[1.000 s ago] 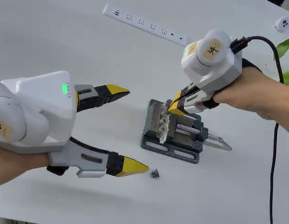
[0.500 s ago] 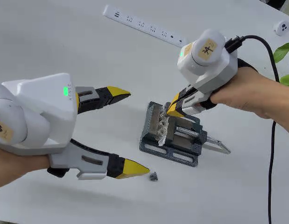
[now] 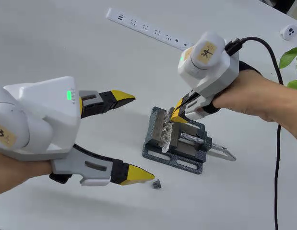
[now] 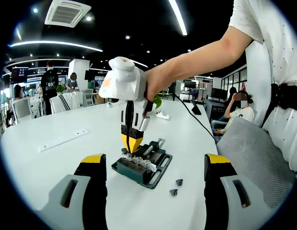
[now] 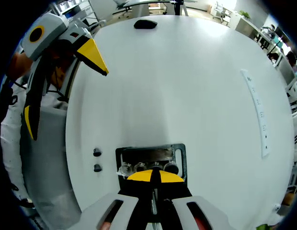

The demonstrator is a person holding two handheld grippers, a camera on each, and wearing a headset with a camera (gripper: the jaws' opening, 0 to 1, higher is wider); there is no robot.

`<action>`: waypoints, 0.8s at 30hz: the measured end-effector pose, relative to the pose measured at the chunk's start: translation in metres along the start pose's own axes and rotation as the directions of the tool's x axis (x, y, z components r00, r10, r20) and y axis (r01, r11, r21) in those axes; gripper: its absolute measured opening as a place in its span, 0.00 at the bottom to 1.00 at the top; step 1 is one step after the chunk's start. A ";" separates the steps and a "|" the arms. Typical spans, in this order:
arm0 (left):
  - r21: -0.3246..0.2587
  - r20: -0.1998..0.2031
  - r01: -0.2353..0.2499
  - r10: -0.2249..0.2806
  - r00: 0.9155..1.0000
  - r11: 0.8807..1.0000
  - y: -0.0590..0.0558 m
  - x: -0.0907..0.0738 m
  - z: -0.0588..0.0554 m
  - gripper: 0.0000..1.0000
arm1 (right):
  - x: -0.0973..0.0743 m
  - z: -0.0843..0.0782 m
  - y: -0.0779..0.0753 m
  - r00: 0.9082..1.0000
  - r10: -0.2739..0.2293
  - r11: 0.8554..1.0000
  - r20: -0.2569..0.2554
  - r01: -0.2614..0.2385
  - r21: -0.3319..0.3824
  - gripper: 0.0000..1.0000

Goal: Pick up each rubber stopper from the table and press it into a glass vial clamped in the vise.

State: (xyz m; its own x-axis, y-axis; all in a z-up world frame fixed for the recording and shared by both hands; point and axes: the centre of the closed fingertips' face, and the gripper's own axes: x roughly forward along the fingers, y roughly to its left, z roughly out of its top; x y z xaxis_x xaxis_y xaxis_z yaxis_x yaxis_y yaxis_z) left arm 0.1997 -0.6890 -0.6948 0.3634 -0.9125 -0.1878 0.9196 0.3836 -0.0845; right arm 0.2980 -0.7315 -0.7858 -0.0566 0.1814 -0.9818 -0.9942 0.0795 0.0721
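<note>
Pressing seemed underway | right gripper (image 3: 177, 114) tips met over vials (image 3: 165, 130) in vise (image 3: 186, 155) | left gripper (image 3: 143, 136) gaped | next: fetch 2 stoppers (image 4: 179, 181)

Our head view looks down; the left gripper view faces the vise (image 3: 173, 158) level, the right from just above.

A dark grey metal vise (image 3: 173, 159) sits flat on the white table (image 3: 66, 48), with its screw and handle sticking out at one end. Clamped between its jaws is a short row of small clear glass vials (image 3: 166, 131), standing upright side by side. Two small dark rubber stoppers (image 5: 97, 153) lie loose on the table near the vise, close to each other and not touching it.
</note>
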 end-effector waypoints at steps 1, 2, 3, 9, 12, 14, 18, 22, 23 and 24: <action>0.001 0.000 0.001 -0.001 1.000 1.000 0.000 0.000 0.000 0.83 | 0.000 0.000 -0.001 1.000 0.001 1.000 -0.003 -0.001 0.005 0.00; 0.001 0.001 0.002 -0.002 1.000 1.000 0.000 0.001 0.000 0.83 | 0.000 -0.001 0.000 1.000 0.001 1.000 -0.005 -0.001 0.003 0.00; 0.001 0.002 0.003 -0.003 1.000 1.000 0.000 0.001 0.000 0.83 | 0.000 -0.001 0.000 1.000 0.002 1.000 -0.006 -0.002 0.006 0.00; 0.003 0.005 0.003 -0.003 1.000 1.000 0.001 0.003 0.002 0.83 | 0.001 -0.001 0.000 1.000 0.008 1.000 -0.013 -0.008 0.011 0.00; 0.003 0.009 0.002 -0.002 1.000 1.000 0.001 0.003 0.002 0.83 | 0.000 0.000 0.001 1.000 0.010 1.000 -0.024 -0.010 0.006 0.00; 0.002 0.008 0.002 -0.002 1.000 1.000 0.002 0.003 0.002 0.83 | 0.001 0.000 0.000 0.999 0.011 1.000 -0.030 -0.011 0.002 0.00; 0.005 0.007 0.002 -0.002 1.000 1.000 0.002 0.003 0.002 0.83 | 0.001 -0.001 0.001 0.999 0.016 1.000 -0.036 -0.015 0.001 0.00; 0.002 0.010 0.000 0.000 1.000 1.000 0.002 0.003 0.003 0.83 | 0.000 0.000 0.003 0.999 0.017 1.000 -0.040 -0.017 0.001 0.00; 0.002 0.009 -0.001 0.001 1.000 1.000 0.002 0.003 0.003 0.83 | 0.000 0.000 0.003 0.999 0.016 1.000 -0.042 -0.017 -0.003 0.00; 0.003 0.009 -0.002 0.002 1.000 1.000 0.002 0.003 0.003 0.83 | 0.000 0.000 0.003 0.999 0.017 1.000 -0.043 -0.017 -0.002 0.00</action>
State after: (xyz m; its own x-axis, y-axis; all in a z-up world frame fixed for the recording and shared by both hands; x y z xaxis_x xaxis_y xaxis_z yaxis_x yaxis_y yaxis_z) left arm 0.2031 -0.6909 -0.6930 0.3663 -0.9131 -0.1790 0.9194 0.3848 -0.0812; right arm 0.2954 -0.7317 -0.7859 -0.0770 0.1403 -0.9871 -0.9933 0.0748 0.0881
